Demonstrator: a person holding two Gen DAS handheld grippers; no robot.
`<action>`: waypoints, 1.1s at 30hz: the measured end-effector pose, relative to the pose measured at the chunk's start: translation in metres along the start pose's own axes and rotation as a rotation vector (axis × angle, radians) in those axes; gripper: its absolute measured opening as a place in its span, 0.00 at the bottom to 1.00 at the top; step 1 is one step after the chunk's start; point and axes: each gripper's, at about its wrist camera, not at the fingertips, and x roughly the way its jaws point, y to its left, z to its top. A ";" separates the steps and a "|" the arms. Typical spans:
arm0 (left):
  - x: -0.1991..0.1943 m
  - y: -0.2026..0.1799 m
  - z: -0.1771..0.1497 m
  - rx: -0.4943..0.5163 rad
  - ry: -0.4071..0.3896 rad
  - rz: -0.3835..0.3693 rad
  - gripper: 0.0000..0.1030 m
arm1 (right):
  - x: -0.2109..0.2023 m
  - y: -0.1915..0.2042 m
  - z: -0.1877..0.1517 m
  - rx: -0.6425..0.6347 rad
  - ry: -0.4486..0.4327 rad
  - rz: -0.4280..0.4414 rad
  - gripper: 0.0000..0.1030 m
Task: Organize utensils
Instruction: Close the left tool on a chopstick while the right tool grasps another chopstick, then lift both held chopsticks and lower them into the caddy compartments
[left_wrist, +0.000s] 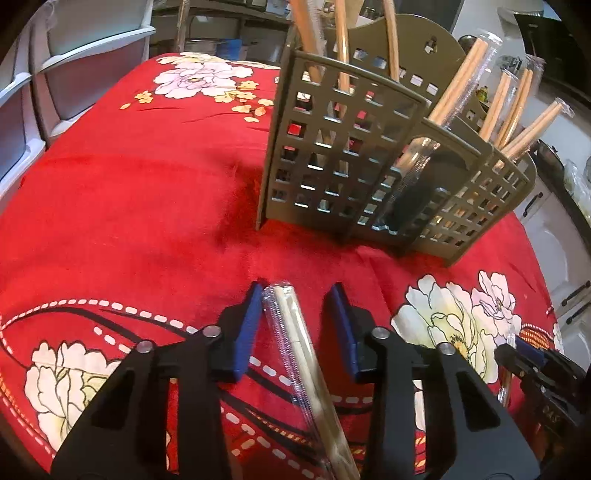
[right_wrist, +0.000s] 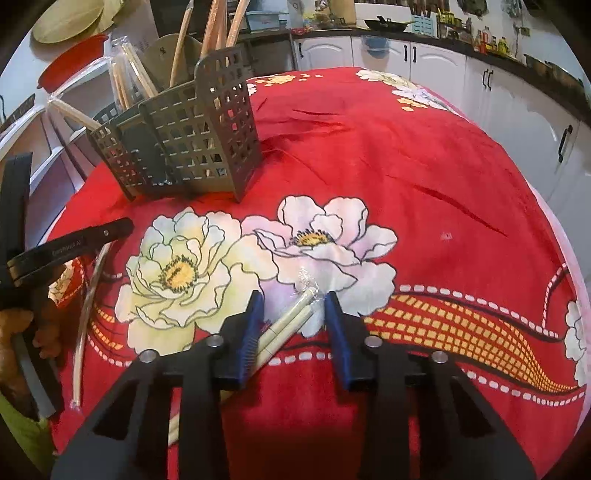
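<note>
A plastic-wrapped pair of pale wooden chopsticks (left_wrist: 295, 343) lies between the unclenched pads of each hand-held gripper, left gripper (left_wrist: 297, 325) and right gripper (right_wrist: 295, 328), seemingly ungripped, so slippage off the slick wrapper could be caused.

The tablecloth (right_wrist: 406, 166) is soft matt red cloth. The holder (left_wrist: 343, 155) is matt grey plastic. The chopsticks (left_wrist: 310, 362) are pale wood in a glossy clear wrapper.

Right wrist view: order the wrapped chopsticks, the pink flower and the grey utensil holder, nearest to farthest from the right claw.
1. Wrapped chopsticks, lying between the right claw fingers.
2. Pink flower, just ahead on the cloth.
3. Grey utensil holder, far upper left.
</note>
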 end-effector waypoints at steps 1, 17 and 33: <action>0.000 0.002 0.001 -0.006 0.000 -0.002 0.22 | 0.001 0.001 0.002 -0.003 -0.001 0.003 0.23; -0.032 0.008 0.018 -0.042 -0.098 -0.063 0.03 | -0.017 0.031 0.043 -0.068 -0.080 0.170 0.08; -0.097 -0.009 0.042 -0.017 -0.242 -0.141 0.02 | -0.074 0.055 0.080 -0.149 -0.257 0.225 0.07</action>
